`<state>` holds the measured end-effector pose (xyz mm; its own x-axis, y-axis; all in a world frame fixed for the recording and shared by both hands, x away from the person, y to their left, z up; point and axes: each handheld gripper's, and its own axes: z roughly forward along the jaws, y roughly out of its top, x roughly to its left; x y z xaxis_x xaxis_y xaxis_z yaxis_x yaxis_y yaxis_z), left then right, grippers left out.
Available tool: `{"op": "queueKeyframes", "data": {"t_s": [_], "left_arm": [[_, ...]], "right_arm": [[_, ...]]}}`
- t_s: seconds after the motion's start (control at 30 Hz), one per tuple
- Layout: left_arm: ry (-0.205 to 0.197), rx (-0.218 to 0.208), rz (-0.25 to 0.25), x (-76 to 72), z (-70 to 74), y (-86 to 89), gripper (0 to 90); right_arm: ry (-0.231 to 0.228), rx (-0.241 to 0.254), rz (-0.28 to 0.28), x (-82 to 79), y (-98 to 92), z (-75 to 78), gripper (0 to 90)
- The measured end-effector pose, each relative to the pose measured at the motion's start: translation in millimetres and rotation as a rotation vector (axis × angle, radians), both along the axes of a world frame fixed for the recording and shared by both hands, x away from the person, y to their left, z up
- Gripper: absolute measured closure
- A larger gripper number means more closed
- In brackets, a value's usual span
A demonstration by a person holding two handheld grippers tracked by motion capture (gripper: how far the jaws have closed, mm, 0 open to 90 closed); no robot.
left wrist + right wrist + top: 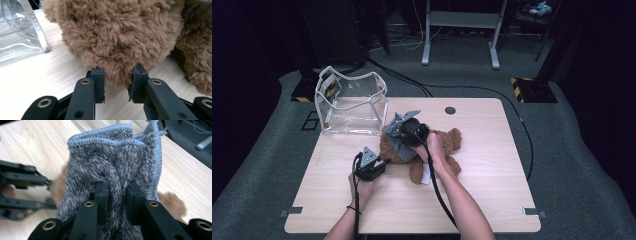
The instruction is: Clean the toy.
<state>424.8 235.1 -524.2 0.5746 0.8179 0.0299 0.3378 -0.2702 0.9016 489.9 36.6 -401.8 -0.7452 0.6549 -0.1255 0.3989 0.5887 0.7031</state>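
teddy bear (117, 37) pinched by left gripper (117, 83); right gripper (117, 195) clamps grey cloth (117, 157).

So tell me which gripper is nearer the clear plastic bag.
Left. The left gripper pinches the brown plush bear just below the clear plastic bag; the right gripper, holding the grey knitted cloth, sits beside it.

We see a light wooden table (482, 165) with a round cable hole (450, 110) near its far edge, standing on grey carpet (572, 150). Beyond it, a pale metal desk frame (460, 30) rises from the floor, black cables (412, 82) trail across, and yellow-black hazard tape (522, 80) marks the dark far-right stand base.
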Motion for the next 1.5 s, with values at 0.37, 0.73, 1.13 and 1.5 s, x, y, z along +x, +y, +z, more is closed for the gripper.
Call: {"op": "queueKeyframes", "data": {"t_s": [0.37, 0.73, 1.13, 1.5], "left_arm": [[-0.004, 0.008, -0.003, 0.0, 0.3, 0.3, 70.9], [0.001, 0.011, -0.009, -0.1, 0.7, 0.9, 70.9], [0.005, 0.017, -0.010, -0.3, 0.8, 0.5, 70.5], [0.014, 0.008, -0.011, 1.1, 0.7, 1.0, 65.2]], "right_arm": [[0.002, -0.013, -0.048, -0.8, -38.2, -6.7, 74.5], [-0.001, 0.013, -0.097, -2.0, -66.9, -8.0, 74.5], [0.010, 0.041, -0.171, -2.5, -100.5, -9.5, 74.4], [0.021, 0.079, -0.259, -1.9, -129.6, -13.4, 74.3]]}}
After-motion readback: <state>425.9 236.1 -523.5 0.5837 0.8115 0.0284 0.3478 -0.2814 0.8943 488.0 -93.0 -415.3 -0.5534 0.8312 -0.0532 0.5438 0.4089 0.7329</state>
